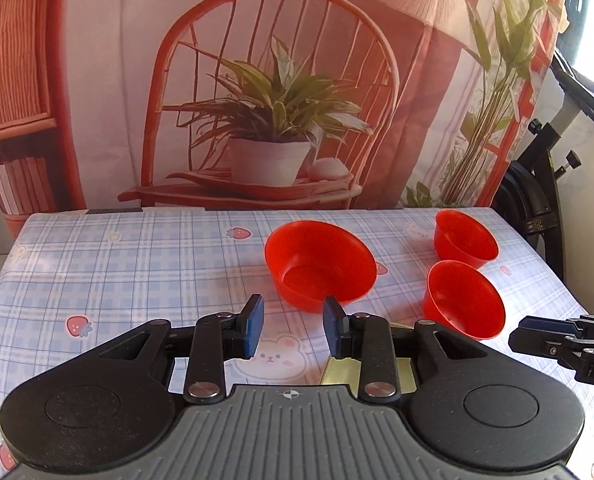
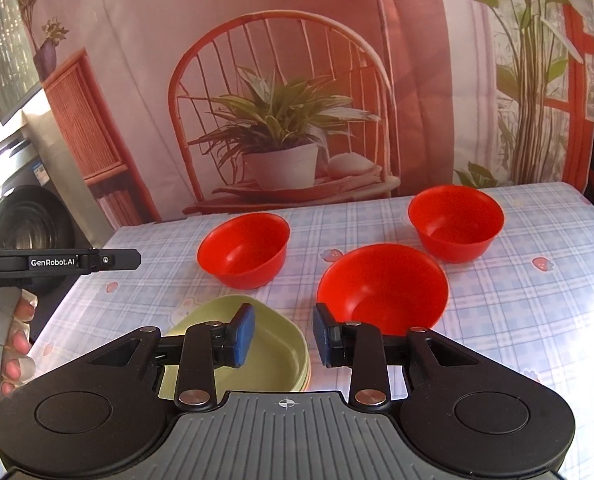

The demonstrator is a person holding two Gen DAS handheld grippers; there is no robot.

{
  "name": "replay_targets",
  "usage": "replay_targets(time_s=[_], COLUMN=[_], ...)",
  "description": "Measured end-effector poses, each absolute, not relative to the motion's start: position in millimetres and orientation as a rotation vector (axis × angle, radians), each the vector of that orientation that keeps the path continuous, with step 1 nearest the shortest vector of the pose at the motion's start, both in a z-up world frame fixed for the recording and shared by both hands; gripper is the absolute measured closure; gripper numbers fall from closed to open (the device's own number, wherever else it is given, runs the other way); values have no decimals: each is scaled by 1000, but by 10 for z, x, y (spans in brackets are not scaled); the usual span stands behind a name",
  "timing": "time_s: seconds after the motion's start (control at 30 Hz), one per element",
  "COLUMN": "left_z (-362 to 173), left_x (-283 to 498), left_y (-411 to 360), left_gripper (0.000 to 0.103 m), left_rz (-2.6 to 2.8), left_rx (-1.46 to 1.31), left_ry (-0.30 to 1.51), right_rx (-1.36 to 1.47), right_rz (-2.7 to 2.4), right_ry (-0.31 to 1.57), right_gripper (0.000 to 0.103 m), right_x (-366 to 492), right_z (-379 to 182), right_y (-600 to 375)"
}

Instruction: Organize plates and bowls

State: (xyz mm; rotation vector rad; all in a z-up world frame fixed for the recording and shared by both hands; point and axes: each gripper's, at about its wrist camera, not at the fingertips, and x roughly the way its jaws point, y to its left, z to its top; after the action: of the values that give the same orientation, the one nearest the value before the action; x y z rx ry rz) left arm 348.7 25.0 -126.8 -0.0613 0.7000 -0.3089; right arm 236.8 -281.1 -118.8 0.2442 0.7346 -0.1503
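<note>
Three red bowls stand apart on the checked tablecloth. In the left wrist view the left bowl (image 1: 320, 266) is just beyond my open, empty left gripper (image 1: 295, 326); the near right bowl (image 1: 463, 299) and the far right bowl (image 1: 465, 239) lie to the right. In the right wrist view they show as the left bowl (image 2: 243, 249), the near bowl (image 2: 383, 287) and the far bowl (image 2: 455, 221). Stacked green plates (image 2: 257, 346) lie under my open, empty right gripper (image 2: 283, 334). A plate edge (image 1: 339, 372) shows under the left gripper.
The table (image 1: 137, 264) carries a blue checked cloth with bears and strawberries. A printed backdrop (image 1: 273, 92) hangs behind it. A black stand (image 1: 537, 184) is off the right edge. The other gripper shows at the left of the right wrist view (image 2: 109, 259).
</note>
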Motion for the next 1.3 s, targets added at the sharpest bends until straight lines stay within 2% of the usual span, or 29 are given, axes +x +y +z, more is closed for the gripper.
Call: replay_targets(time_s=[0.17, 0.5, 0.83, 1.0, 1.07, 1.13, 1.2, 1.3], left_z=[-1161, -1439, -1805, -1976, -2011, -2017, -2011, -2008], left_x=[3600, 4058, 4431, 4490, 4498, 4501, 4515, 4508], left_y=[226, 165, 96, 75, 56, 38, 16, -50], left_gripper=[59, 60, 60, 61, 63, 70, 83, 85], left_rz=[-270, -212, -191, -184, -194, -212, -236, -241], left_rx=[-73, -99, -119, -144, -140, -140, -145, -112], left_ry=[669, 741, 823, 869, 874, 875, 869, 864], right_rx=[130, 86, 134, 153, 167, 164, 165, 170], right_rz=[-112, -47, -66, -55, -45, -38, -37, -43], right_ry=[723, 796, 902, 949, 959, 959, 958, 960], right_gripper=[67, 68, 73, 83, 85, 87, 90, 91], right_x=[2696, 3549, 4087, 4199, 4210, 4215, 4218, 4233], right_z=[-1102, -1379, -1833, -1970, -1999, -2015, -2031, -2040], right_y=[-2855, -2987, -3096, -3089, -3080, -3065, -3055, -3049])
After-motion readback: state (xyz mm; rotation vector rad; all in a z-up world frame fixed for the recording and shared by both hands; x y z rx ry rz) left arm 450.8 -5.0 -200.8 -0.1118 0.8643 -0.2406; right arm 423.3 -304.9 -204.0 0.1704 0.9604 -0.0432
